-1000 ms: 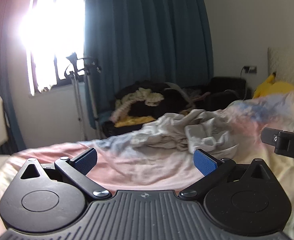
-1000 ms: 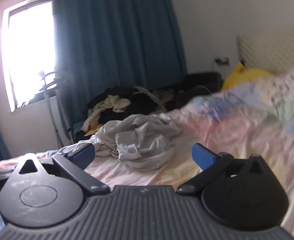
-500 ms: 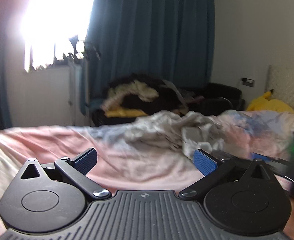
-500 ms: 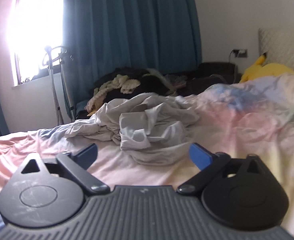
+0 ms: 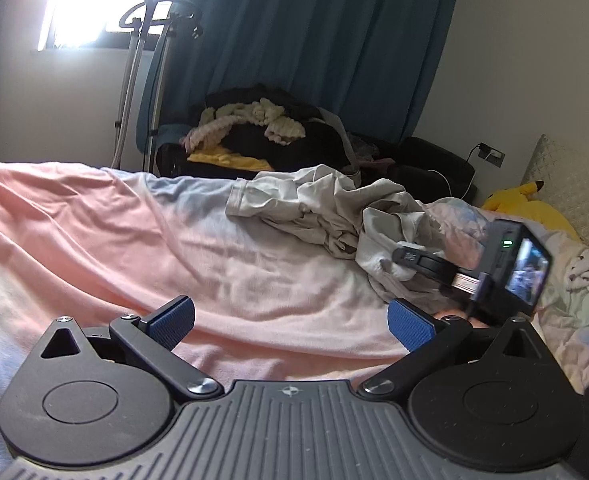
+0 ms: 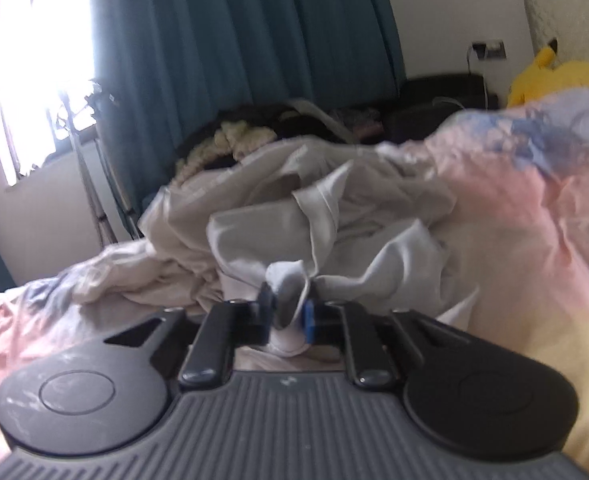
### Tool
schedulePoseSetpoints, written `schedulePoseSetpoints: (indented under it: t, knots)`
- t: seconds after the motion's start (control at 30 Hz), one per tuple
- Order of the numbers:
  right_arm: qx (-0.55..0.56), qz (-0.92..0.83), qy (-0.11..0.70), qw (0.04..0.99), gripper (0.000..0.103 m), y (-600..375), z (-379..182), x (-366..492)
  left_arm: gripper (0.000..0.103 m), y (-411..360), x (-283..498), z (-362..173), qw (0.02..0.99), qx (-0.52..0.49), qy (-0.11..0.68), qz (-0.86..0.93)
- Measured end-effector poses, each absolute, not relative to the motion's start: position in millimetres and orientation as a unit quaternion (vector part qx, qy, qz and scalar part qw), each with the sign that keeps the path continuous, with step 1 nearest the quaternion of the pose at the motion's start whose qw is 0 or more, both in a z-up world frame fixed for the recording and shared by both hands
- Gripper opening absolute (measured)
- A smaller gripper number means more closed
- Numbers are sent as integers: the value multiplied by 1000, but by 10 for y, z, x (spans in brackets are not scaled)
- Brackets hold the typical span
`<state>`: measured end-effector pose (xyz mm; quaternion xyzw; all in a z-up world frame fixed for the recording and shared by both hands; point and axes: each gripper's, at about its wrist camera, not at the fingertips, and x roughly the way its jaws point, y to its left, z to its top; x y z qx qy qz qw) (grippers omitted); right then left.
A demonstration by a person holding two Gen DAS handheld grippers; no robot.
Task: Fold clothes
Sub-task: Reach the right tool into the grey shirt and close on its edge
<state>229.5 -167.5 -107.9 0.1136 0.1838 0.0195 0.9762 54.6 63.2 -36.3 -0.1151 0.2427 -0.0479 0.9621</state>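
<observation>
A crumpled white garment (image 6: 294,216) lies in a heap on the pink bedsheet (image 5: 134,232). My right gripper (image 6: 288,312) is closing its jaws on a bunched fold at the heap's near edge, and the blue pads pinch the cloth between them. The left wrist view shows the same garment (image 5: 334,208) further off to the right, with the right gripper (image 5: 410,258) reaching into it from the right. My left gripper (image 5: 290,320) hovers open over bare sheet, short of the heap, with nothing between its fingers.
Beyond the bed a dark couch holds a pile of other clothes (image 5: 254,128), in front of blue curtains (image 5: 314,40). A metal stand (image 5: 142,60) is by the bright window. A yellow plush toy (image 5: 522,200) lies by the headboard at the right.
My right gripper moved forward and down to the white heap and closed its jaws on a fold. My left gripper rolled and dropped closer to the sheet, staying open.
</observation>
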Motion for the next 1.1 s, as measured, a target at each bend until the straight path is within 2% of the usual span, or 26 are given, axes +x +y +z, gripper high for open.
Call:
schedulePoseSetpoints:
  t: [0.07,0.3,0.53,0.7,0.9,0.97,1.1]
  knots:
    - [99,25,173,980,9,-1666,-985,2169,103,638,548,-360,961,-123,241,-50]
    - [64,78,140,985,8,-1663,-466,1444,103,633,426,-252,967,-121,221,-47]
    - [51,119,176,976,7,-1731,-154,690,103,585,275,-110,976,-98,191,-43]
    - [35,157,247,956,7,-1665,-226,169,103,507,203,-72,979,-78,184,-49]
    - [94,154,348,920,8,-1629,-771,-30,103,352,105,-68,981,-42,174,-79]
    - [124,149,363,911,8,-1626,-897,-29,103,278,102,-95,978,-34,179,-105]
    - [91,149,359,917,8,-1557,-939,-14,103,38,234,-154,961,-12,203,-189]
